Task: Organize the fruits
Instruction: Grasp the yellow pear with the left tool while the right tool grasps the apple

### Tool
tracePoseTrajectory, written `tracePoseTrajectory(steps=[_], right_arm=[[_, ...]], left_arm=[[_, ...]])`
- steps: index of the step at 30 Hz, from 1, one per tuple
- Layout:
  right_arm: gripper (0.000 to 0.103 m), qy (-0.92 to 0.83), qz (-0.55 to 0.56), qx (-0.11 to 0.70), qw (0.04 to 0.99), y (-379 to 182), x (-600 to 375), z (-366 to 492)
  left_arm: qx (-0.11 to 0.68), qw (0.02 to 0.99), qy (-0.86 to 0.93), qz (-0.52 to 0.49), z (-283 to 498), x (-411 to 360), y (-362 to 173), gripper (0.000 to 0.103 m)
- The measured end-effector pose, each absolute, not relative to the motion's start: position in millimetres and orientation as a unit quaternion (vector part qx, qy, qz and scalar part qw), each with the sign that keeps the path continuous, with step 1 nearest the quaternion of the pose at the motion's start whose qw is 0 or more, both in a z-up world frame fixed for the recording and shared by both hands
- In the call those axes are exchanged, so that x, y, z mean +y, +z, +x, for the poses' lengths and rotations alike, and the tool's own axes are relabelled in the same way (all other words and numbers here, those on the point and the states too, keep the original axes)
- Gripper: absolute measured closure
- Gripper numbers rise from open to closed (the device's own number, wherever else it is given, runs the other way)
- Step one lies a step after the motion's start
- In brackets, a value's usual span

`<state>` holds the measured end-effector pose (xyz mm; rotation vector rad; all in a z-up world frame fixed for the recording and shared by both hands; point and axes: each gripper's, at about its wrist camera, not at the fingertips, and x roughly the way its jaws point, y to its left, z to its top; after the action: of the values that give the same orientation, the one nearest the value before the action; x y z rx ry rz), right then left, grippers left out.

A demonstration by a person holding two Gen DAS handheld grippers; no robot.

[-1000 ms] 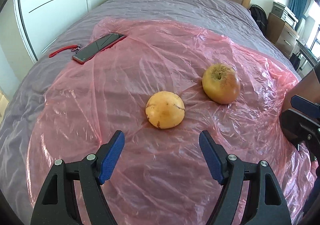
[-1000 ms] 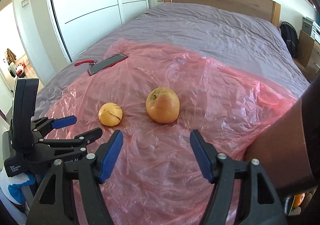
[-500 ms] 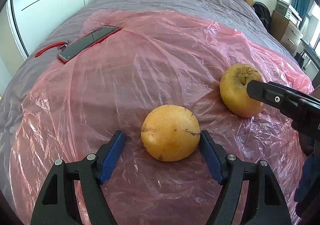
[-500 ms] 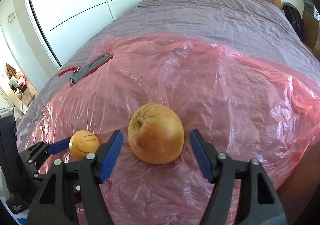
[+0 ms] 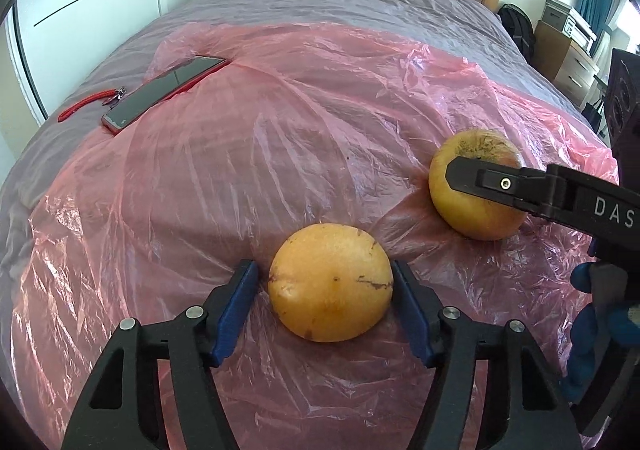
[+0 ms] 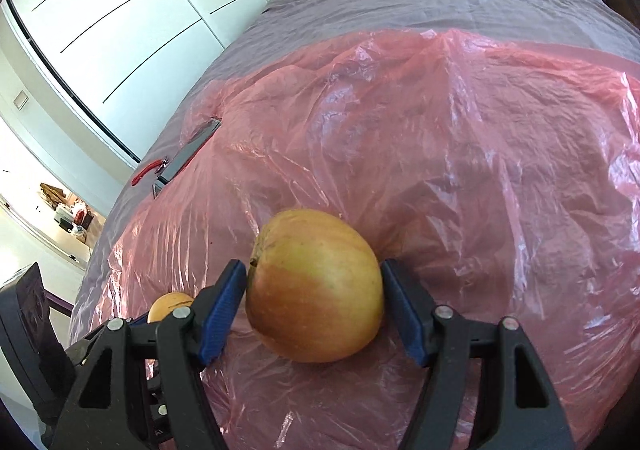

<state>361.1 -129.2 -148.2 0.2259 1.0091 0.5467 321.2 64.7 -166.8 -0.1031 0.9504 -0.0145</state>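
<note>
Both grippers narrowed: left [image 5: 325,308] flanks orange [image 5: 330,282], right [image 6: 314,312] flanks apple [image 6: 314,290].

From the right wrist view we see only a sliver of the orange [image 6: 170,304] behind the right tool's left finger [image 6: 222,308], and the phone [image 6: 188,156] is partly tucked under the pink plastic sheet [image 6: 440,150]. From the left wrist view the right tool's arm [image 5: 540,190] crosses the apple [image 5: 472,206] and hides its right side, and the lettering on it is cut off by the frame edge after "DAS". We cannot tell whether the pads [image 5: 236,306] touch the orange [image 5: 330,282], nor whether the right tool's pads touch the apple [image 6: 314,288]; both fruits' undersides are hidden.
</note>
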Motion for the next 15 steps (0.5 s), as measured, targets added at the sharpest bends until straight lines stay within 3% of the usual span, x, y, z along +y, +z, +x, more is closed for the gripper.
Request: tracePoseTrajectory(steps=[8, 15], right_arm=[[0.017, 0.256, 0.082, 0.481, 0.834, -154, -115, 357], [0.019, 0.247, 0.049, 0.477, 0.842, -148, -108, 352]], left_arm=[[0.453, 0.891, -0.006, -0.041, 321, 61, -172, 0.043], [0.451, 0.891, -0.019, -0.051, 318, 63, -173, 0.053]])
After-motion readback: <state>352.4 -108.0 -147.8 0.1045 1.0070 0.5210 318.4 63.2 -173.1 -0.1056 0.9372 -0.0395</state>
